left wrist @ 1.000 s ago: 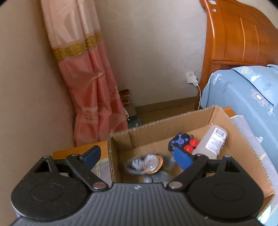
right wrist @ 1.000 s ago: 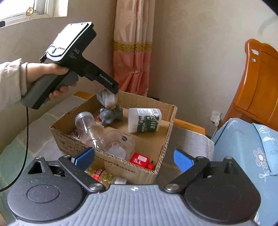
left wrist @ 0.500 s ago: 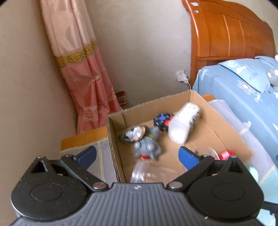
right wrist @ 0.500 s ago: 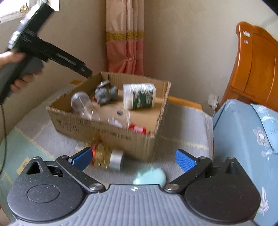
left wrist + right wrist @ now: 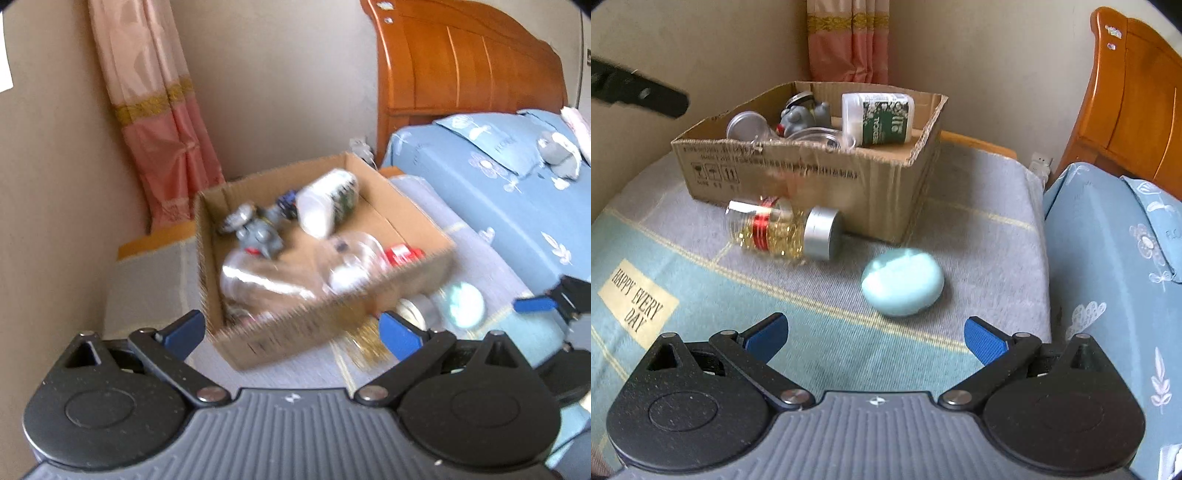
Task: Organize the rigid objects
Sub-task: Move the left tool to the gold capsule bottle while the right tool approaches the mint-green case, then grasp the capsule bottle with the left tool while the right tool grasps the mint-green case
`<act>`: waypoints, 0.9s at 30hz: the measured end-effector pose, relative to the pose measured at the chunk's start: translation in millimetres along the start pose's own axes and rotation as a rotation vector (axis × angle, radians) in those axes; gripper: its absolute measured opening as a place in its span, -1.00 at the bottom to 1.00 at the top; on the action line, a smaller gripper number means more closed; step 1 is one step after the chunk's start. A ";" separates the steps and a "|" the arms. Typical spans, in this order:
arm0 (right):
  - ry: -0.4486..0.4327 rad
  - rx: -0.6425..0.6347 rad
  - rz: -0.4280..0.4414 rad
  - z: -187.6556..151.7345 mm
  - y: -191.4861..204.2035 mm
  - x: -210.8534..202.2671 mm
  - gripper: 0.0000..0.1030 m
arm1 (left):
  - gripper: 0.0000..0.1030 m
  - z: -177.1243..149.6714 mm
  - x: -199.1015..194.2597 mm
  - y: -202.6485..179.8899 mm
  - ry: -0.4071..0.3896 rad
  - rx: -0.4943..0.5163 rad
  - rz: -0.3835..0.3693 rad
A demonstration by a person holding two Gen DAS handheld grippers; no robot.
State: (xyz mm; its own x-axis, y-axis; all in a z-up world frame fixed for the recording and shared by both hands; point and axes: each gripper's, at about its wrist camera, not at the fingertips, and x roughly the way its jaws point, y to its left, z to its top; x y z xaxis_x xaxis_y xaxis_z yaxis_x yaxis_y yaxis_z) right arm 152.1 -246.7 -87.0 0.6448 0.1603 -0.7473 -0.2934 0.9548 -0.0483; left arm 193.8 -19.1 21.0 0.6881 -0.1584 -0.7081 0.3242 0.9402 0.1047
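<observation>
A cardboard box [image 5: 798,173] [image 5: 410,225] stands on a blanket-covered surface. It holds a white bottle with a green label [image 5: 875,118], a grey toy [image 5: 798,118], clear jars [image 5: 746,127] and a red item [image 5: 402,254]. In front of the box lie a glass jar of gold bits with a silver lid [image 5: 783,229] and a round teal case [image 5: 903,282]. My right gripper [image 5: 875,336] is open just short of the teal case. My left gripper [image 5: 291,332] is open and empty before the box's near corner; the view is blurred.
A bed with a blue flowered cover [image 5: 1115,258] and a wooden headboard [image 5: 1126,92] borders the right side. A pink curtain [image 5: 159,129] and beige walls close the back and left. The blanket [image 5: 701,295] extends toward me on the left.
My left gripper let go of a small clear jar into the box, opened wide and drew back from it. My right gripper sank toward the teal case and gold jar.
</observation>
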 end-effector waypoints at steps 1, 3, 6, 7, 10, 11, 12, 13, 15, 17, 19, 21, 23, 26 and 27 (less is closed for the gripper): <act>0.001 0.001 0.007 -2.6 0.0 0.2 1.00 | 0.95 -3.9 -1.2 -4.8 0.007 -0.003 -0.004; -0.006 0.002 0.018 -6.6 0.0 -0.5 1.00 | 0.95 -12.7 -1.9 -15.0 0.018 -0.014 -0.015; -0.018 0.005 0.030 -13.7 -1.6 -3.5 1.00 | 0.95 -24.0 2.1 -30.3 0.027 -0.027 -0.027; -0.022 0.006 0.034 -16.2 -2.2 -5.0 1.00 | 0.95 -28.6 3.9 -34.7 0.029 -0.034 -0.028; -0.029 0.010 0.036 -24.6 -4.5 -8.9 1.00 | 0.95 -39.3 16.4 -50.0 0.029 -0.041 -0.037; -0.030 0.009 0.038 -27.5 -5.5 -10.4 1.00 | 0.95 -42.0 22.1 -55.4 0.030 -0.040 -0.031; -0.030 0.007 0.040 -30.7 -6.8 -11.1 1.00 | 0.95 -44.5 27.8 -60.0 0.030 -0.043 -0.024; -0.032 0.004 0.040 -33.4 -7.5 -12.2 1.00 | 0.95 -46.4 34.1 -64.9 0.031 -0.045 -0.023; -0.032 -0.008 0.036 -38.9 -7.9 -13.2 1.00 | 0.95 -49.5 47.9 -73.1 0.044 -0.058 -0.027; -0.029 -0.014 0.027 -43.0 -9.0 -13.1 1.00 | 0.95 -52.1 60.3 -79.3 0.057 -0.076 -0.035; -0.019 -0.012 0.023 -46.3 -10.6 -11.9 1.00 | 0.95 -53.8 70.0 -83.2 0.060 -0.093 -0.035; -0.014 -0.005 0.029 -49.7 -11.8 -11.3 1.00 | 0.95 -54.6 79.6 -85.6 0.067 -0.114 -0.027; -0.016 0.005 0.038 -51.4 -12.7 -12.0 1.00 | 0.95 -56.1 87.9 -86.8 0.078 -0.144 -0.043; -0.018 0.004 0.037 -52.7 -12.8 -13.2 1.00 | 0.95 -57.4 93.1 -89.2 0.073 -0.189 -0.033; -0.020 0.004 0.039 -53.2 -13.0 -13.2 1.00 | 0.95 -56.5 93.4 -90.8 0.065 -0.199 -0.027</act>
State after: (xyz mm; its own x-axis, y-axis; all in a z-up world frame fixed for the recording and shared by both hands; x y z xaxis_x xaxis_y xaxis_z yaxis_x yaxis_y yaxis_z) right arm 109.9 -274.6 -111.8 0.6473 0.2020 -0.7350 -0.3158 0.9487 -0.0174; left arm 192.0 -102.2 -94.1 0.6357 -0.1702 -0.7530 0.2026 0.9780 -0.0500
